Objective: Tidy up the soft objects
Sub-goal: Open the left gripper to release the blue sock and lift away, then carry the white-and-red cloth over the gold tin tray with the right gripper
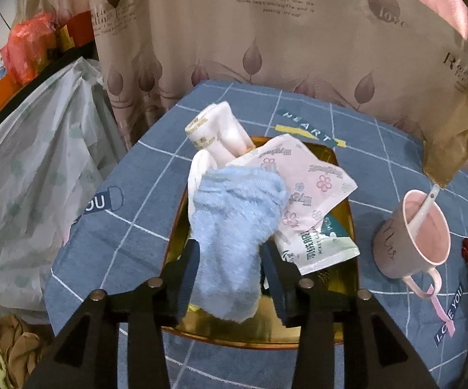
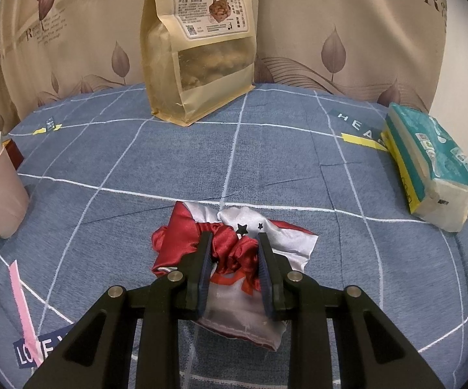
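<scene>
Blue terry sock (image 1: 234,227) lies draped over the heap in the gold tray (image 1: 234,335), toe end drooping between the left gripper (image 1: 229,257) fingers. Fingers stand apart w/ a gap each side of the sock; pads don't press it. Under and beside the sock: a pink flower-print packet (image 1: 311,181), a green-white wipes pack (image 1: 318,249) and a rolled white towel (image 1: 217,129) poking out over the tray's far-left edge. Tray near rim shows bare gold just below the fingers; far rim mostly covered by the pile.

Open room: bare blue-checked cloth on the desk (image 2: 266,162) to the left of the tray up to the desk edge, where a pale plastic bag (image 1: 33,175) hangs beside it. To the right, a pink-lined mug (image 1: 418,233) w/ a spoon stands near the tray, not touching it.

Right gripper (image 2: 234,259) fingers are close together, clamped on a red-and-white satin bundle (image 2: 234,246) that rests on the cloth; red folds bunch up between the pads. Wide clear cloth ahead of it, up to a kraft snack bag (image 2: 198,64) standing upright at the far edge against the curtain (image 2: 347,32). A tissue pack (image 2: 428,168) sits at the right edge, well apart from the bundle. Mug at far left of that view, also apart.
</scene>
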Action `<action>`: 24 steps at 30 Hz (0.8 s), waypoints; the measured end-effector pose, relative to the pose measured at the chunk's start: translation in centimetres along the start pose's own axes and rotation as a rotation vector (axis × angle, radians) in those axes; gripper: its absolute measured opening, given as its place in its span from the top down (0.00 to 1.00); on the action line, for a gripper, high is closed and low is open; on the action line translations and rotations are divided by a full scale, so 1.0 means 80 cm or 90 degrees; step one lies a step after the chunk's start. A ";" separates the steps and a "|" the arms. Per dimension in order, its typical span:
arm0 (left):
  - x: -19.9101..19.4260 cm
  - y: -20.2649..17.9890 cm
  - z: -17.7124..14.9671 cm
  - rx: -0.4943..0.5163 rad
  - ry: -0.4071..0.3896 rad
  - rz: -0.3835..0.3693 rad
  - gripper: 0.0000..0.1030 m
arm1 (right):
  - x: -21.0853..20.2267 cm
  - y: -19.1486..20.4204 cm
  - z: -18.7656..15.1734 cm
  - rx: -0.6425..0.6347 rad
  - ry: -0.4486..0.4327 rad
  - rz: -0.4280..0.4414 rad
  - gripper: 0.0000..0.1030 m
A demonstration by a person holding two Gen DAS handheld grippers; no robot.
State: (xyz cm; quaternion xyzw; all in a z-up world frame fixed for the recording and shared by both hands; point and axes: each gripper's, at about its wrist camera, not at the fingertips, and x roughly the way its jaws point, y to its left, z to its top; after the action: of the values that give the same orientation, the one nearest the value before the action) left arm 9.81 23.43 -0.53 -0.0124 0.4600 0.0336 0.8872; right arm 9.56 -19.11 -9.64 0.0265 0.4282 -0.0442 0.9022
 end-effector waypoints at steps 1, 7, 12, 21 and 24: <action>-0.003 0.001 0.000 -0.001 -0.004 -0.002 0.57 | 0.000 0.000 0.000 0.000 0.000 0.000 0.75; -0.028 0.010 -0.010 -0.002 -0.037 0.010 0.51 | -0.002 0.001 0.000 -0.006 -0.005 -0.006 0.76; -0.036 0.019 -0.031 0.003 -0.044 0.034 0.50 | -0.004 0.005 0.000 -0.015 -0.010 -0.013 0.78; -0.046 0.028 -0.050 0.014 -0.072 0.052 0.49 | -0.031 0.012 0.015 -0.019 -0.026 -0.010 0.83; -0.057 0.034 -0.050 0.001 -0.102 0.057 0.43 | -0.051 0.018 0.023 -0.023 -0.043 -0.005 0.83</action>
State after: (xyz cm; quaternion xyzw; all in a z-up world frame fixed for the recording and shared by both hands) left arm 3.71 25.72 0.90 0.0119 0.3877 0.0738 0.9188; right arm 8.59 -17.58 -5.31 0.0069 0.3985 -0.0411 0.9162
